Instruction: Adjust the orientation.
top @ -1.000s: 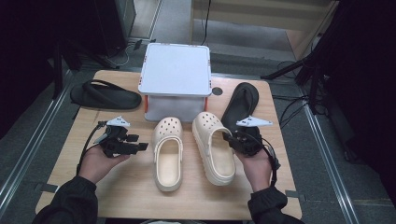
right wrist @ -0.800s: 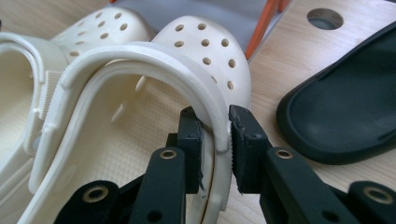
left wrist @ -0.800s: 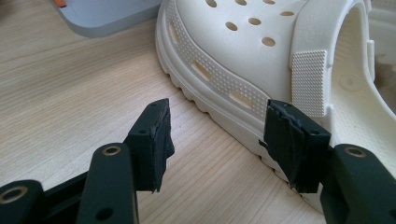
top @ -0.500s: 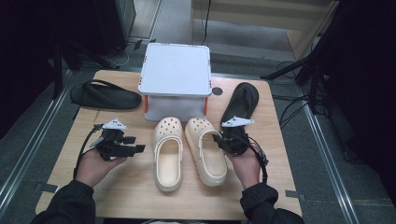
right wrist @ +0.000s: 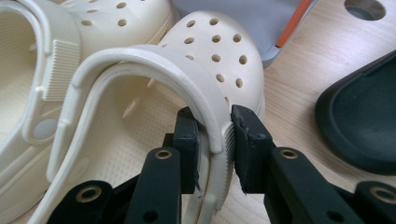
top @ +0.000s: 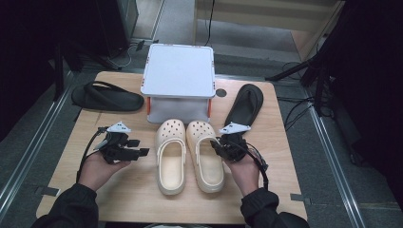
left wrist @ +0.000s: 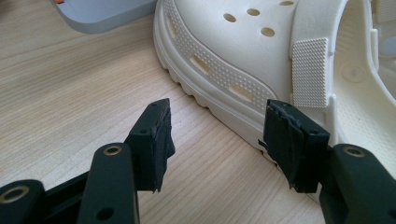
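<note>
high view: on the pale wooden counter [top: 142, 199] two cream perforated foam clogs lie side by side at the centre, toes toward 12 o'clock, against a grey-lidded plastic box with orange latches [top: 179, 76]. the right gripper [top: 223, 147] sits at 3 o'clock of the right cream clog [top: 205, 156], on its outer edge. the left gripper [top: 135, 149] hovers at 9 o'clock of the left cream clog [top: 171, 161], apart from it. a black rubber flip-flop [top: 107, 97] lies at 10 o'clock, another black flip-flop [top: 244, 104] at 2 o'clock.

left gripper view: jaws stand wide with nothing between them; the left clog's side [left wrist: 261, 60] lies just ahead at 1 o'clock.

right gripper view: jaws have just been opening, yet the pads [right wrist: 245, 140] sit narrowly against the right clog's side wall and heel strap [right wrist: 187, 81] between them.
</note>
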`<state>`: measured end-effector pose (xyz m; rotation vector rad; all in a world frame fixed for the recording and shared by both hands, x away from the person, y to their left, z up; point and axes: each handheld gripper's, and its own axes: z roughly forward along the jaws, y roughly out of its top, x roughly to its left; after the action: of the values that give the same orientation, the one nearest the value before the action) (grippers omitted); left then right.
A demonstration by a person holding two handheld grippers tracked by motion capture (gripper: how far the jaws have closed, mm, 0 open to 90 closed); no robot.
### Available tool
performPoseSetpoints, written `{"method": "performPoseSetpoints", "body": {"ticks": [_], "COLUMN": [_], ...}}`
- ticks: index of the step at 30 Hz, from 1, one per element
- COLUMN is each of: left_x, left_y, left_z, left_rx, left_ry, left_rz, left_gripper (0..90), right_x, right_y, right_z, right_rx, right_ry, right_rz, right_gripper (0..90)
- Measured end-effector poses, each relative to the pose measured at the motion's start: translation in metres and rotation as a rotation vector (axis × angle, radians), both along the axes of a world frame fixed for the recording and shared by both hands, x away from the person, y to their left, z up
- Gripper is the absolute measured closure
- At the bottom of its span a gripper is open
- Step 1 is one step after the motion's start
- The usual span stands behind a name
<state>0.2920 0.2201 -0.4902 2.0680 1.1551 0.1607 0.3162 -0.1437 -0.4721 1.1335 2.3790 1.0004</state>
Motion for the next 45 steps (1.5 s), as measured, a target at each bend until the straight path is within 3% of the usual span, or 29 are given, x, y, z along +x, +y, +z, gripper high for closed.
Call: {"method": "performPoseSetpoints", "body": {"ticks": [5,11,17,19,25,28,34,45], "left_x": [0.001,0.001,0.003,0.003,0.008,0.011,0.019,0.027], "left_y": [0.0,0.0,-0.003,-0.005,-0.009,-0.01,-0.007,-0.015], "left_z": [0.0,0.003,0.006,0.006,0.006,0.005,-0.001,-0.007], "left_rx": [0.004,-0.033,-0.043,-0.037,-0.038,-0.036,-0.057,-0.028], "left_ry": [0.0,0.022,0.034,0.022,0.021,0.021,0.045,0.046], "left_rz": [-0.004,0.003,-0.019,-0.028,-0.043,-0.046,-0.049,-0.073], "left_gripper": [42.8,53.0,65.6,69.8,76.0,77.1,83.4,86.0], "right_x": [-0.001,-0.002,-0.014,-0.016,-0.017,-0.017,-0.014,-0.008], "right_y": [0.0,-0.005,-0.023,-0.03,-0.046,-0.05,-0.057,-0.045], "right_z": [-0.002,0.003,0.011,0.012,0.011,0.009,-0.001,-0.016], "right_rx": [0.038,0.096,0.146,0.158,0.216,0.21,0.191,0.174], "right_ry": [0.029,0.025,0.005,0.009,0.023,0.029,0.073,0.107], "right_rz": [0.013,0.044,0.09,0.105,0.083,0.069,0.035,0.04], "right_gripper": [67.7,61.7,66.7,75.6,80.9,89.9,90.0,90.0]}}
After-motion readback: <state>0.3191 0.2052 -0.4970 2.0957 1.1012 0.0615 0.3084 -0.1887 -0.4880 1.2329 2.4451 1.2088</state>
